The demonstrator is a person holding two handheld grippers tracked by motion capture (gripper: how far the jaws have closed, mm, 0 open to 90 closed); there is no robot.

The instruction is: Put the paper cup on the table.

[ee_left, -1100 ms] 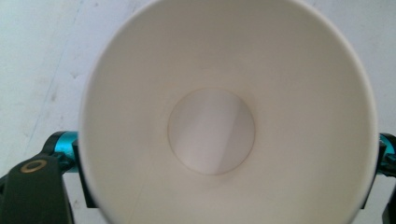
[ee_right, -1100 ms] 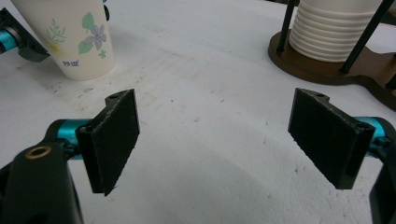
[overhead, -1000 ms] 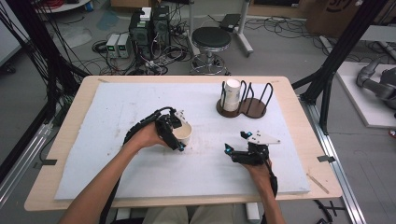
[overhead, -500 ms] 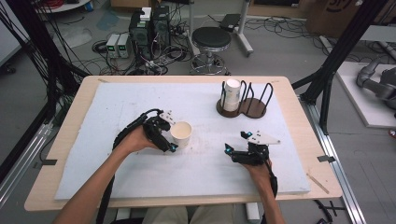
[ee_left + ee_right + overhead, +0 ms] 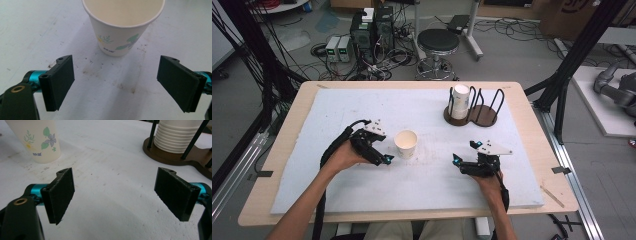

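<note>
The white paper cup with a flower print (image 5: 406, 144) stands upright near the middle of the white desk mat (image 5: 362, 105), probably just set down, since the left gripper (image 5: 381, 153) beside it and the right gripper (image 5: 464, 152) are both open and empty.

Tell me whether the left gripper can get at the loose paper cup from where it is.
Probably yes: the left gripper is open and faces the paper cup, which stands upright just ahead with only bare white mat between.
</note>
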